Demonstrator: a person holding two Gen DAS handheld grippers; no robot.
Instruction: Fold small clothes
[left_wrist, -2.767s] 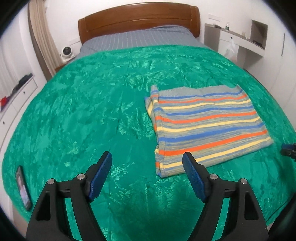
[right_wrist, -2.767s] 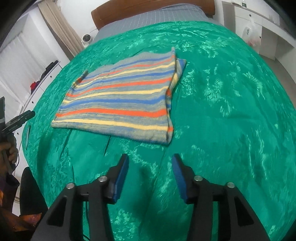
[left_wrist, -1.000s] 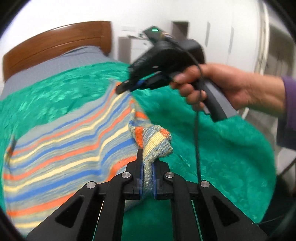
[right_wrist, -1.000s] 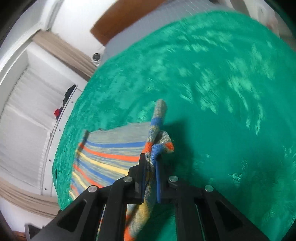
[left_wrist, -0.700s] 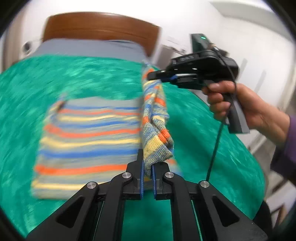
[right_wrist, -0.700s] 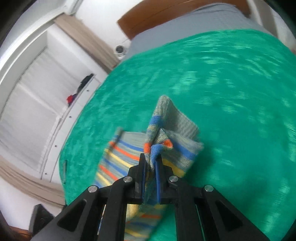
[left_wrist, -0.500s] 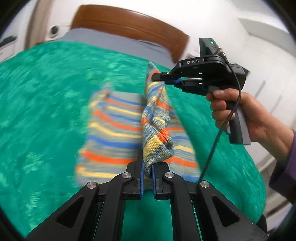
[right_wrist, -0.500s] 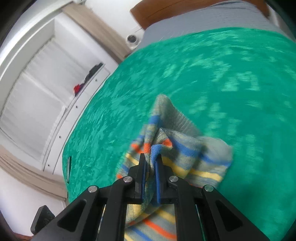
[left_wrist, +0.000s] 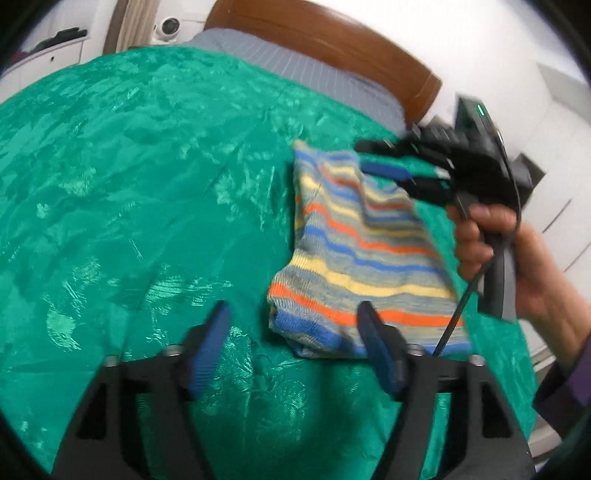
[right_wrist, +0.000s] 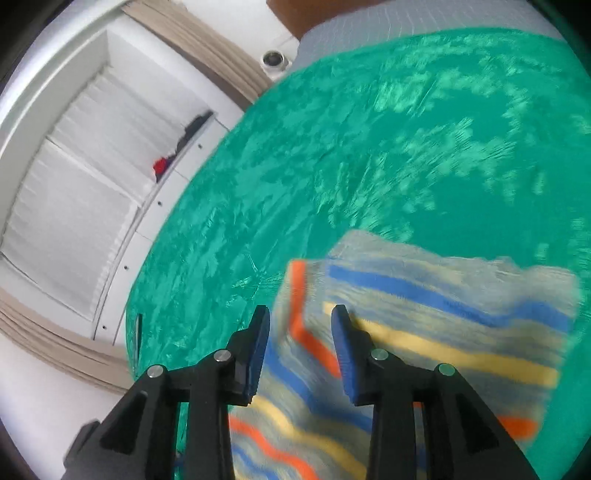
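Observation:
A striped knit garment (left_wrist: 362, 251) in blue, orange, yellow and grey lies folded on the green bedspread (left_wrist: 147, 184). My left gripper (left_wrist: 291, 325) hangs just in front of its near corner. The jaws are opening and stand wide, and the blue pads (left_wrist: 207, 347) press on nothing. In the right wrist view the garment (right_wrist: 443, 314) lies under my right gripper (right_wrist: 301, 321). Its jaws are opening, and cloth shows behind the gap with no pad on it. The left wrist view shows the right gripper (left_wrist: 380, 157) over the garment's far end, held by a hand (left_wrist: 487, 236).
A wooden headboard (left_wrist: 332, 40) and a grey sheet (left_wrist: 280, 55) close the bed's far end. A small white camera (left_wrist: 170, 26) stands beside it. White drawers (right_wrist: 110, 166) run along the wall. A dark phone (right_wrist: 138, 328) lies at the bed's edge.
Both grippers, shut on the garment's raised edge, carried it across over the rest of the cloth. Now the edge lies flat, folded over, and both grippers have let go and opened.

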